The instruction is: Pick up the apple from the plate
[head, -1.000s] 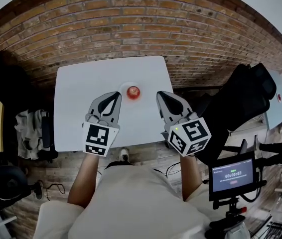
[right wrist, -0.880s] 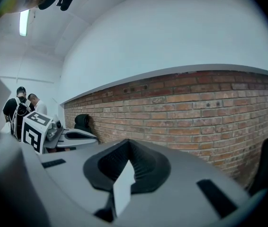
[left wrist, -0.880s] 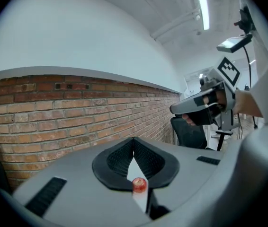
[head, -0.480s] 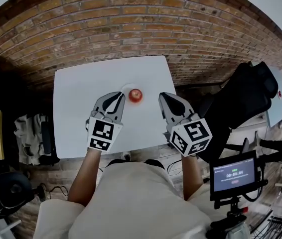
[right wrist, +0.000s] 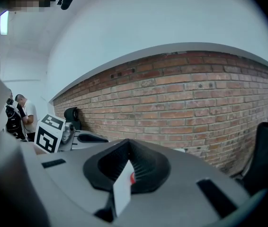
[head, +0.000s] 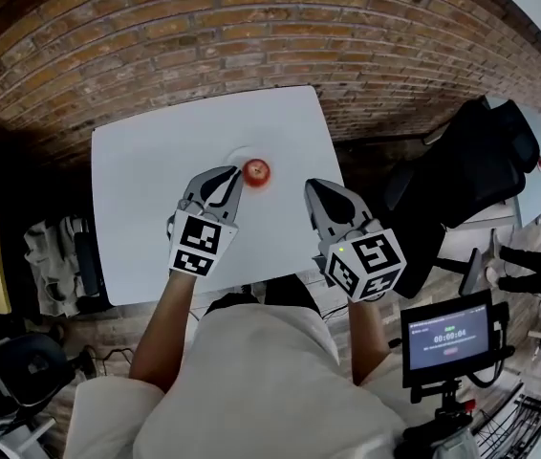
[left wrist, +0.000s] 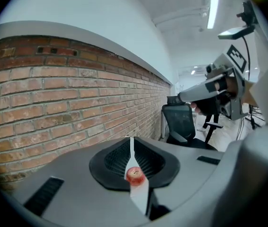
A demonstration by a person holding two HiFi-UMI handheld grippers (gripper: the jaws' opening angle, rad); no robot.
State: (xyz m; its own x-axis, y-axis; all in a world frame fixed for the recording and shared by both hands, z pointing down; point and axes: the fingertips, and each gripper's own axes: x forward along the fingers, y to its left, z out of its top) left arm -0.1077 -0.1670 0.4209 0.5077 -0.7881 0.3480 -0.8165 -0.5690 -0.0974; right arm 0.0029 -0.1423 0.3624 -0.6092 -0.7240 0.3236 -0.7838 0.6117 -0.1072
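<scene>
A small red apple (head: 256,171) sits on a pale plate (head: 237,156) near the middle of the white table (head: 146,189). My left gripper (head: 235,174) is shut and empty, its tips just left of the apple and apart from it. In the left gripper view the apple (left wrist: 135,175) shows through the narrow slit between the closed jaws. My right gripper (head: 311,187) is also shut and empty, out to the right of the apple near the table's right edge. Only a red sliver of the apple (right wrist: 132,178) appears in the right gripper view.
A brick wall (head: 251,46) runs behind the table. A black office chair (head: 481,175) stands to the right, with a small screen on a stand (head: 445,338) nearer me. A chair with clothes (head: 60,251) is left of the table.
Both grippers have come lower over the table. The left one's tips have drawn closer to the apple. The jaws stayed shut.
</scene>
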